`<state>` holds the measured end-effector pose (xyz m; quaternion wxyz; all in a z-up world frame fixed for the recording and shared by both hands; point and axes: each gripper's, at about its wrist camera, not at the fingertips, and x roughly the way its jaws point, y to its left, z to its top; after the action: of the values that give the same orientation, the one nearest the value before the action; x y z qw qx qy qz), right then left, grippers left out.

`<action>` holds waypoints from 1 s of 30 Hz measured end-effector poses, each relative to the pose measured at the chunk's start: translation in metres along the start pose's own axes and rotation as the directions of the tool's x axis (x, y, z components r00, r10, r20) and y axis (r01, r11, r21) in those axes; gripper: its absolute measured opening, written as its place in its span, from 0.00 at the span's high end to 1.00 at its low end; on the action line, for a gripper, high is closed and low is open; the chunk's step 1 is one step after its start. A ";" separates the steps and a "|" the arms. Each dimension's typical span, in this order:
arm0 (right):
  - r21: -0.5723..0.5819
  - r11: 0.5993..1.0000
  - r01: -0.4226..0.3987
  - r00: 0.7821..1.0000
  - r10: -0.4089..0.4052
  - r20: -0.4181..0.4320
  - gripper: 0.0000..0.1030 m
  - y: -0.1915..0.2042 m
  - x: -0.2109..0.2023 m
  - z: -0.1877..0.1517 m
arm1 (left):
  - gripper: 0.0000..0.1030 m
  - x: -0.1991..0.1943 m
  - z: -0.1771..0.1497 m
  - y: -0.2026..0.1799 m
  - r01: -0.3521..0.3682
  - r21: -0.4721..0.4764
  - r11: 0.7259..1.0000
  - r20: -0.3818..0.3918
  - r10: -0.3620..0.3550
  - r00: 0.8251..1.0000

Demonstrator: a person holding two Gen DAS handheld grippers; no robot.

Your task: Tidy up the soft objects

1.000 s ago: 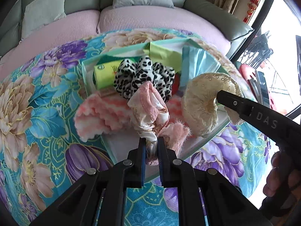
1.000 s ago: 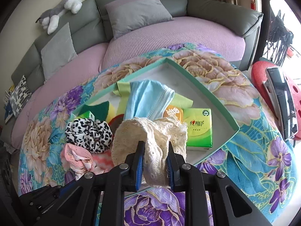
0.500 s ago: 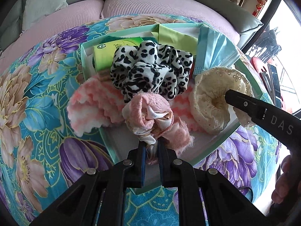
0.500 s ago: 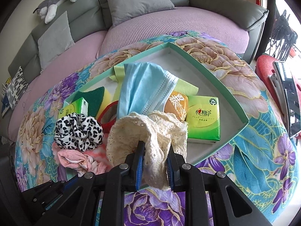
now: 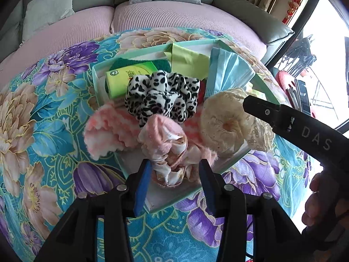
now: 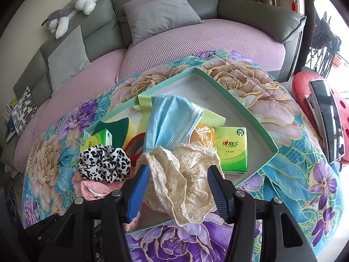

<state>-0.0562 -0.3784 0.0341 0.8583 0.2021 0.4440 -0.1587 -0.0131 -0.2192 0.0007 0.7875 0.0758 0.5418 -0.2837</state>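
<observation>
Both grippers stand over the near corner of a shallow mint-green tray (image 6: 237, 107), and their jaws have just been opening. Between the spread blue pads of the left gripper (image 5: 175, 178) lies a pink scrunchie (image 5: 165, 144), no longer pinched, resting in the tray. The right gripper (image 6: 181, 184) is also released: its pads stand apart around a cream lace scrunchie (image 6: 185, 181), which touches the left pad and hangs partly over the tray's edge.

On the side of the right gripper, seen from the left camera, I can read the letters "DAS". A green tissue pack (image 6: 233, 150) in the tray carries Chinese characters, a small red heart and a round "100%" mark. A second green pack (image 5: 130, 76) has print too small to read, and an orange packet (image 6: 202, 135) shows only one big pale character.

Also in the tray are a leopard scrunchie (image 5: 163, 96), a blue face mask (image 6: 172, 122) and a pink-and-white fluffy cloth (image 5: 104, 131).

A tablecloth (image 6: 294, 174) with big flowers, turquoise and purple, covers the table. Behind it is a grey sofa (image 6: 250, 15) with lilac seats, cushions and a plush dog (image 6: 69, 11).

Something red (image 6: 136, 144) is mostly hidden under the mask. A person's fingers (image 5: 316, 200) are cut off at the edge.
</observation>
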 end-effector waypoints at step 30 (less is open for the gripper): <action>-0.142 0.986 0.086 0.996 -0.081 0.038 0.00 0.033 -0.006 -0.007 | 0.01 -0.059 0.007 0.107 -0.249 -0.321 0.914 0.203 0.323 0.924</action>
<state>-0.0496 -0.3459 0.0426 0.8703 0.1184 0.4486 -0.1654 0.0344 -0.1125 0.0370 0.8856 0.0023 0.4557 -0.0894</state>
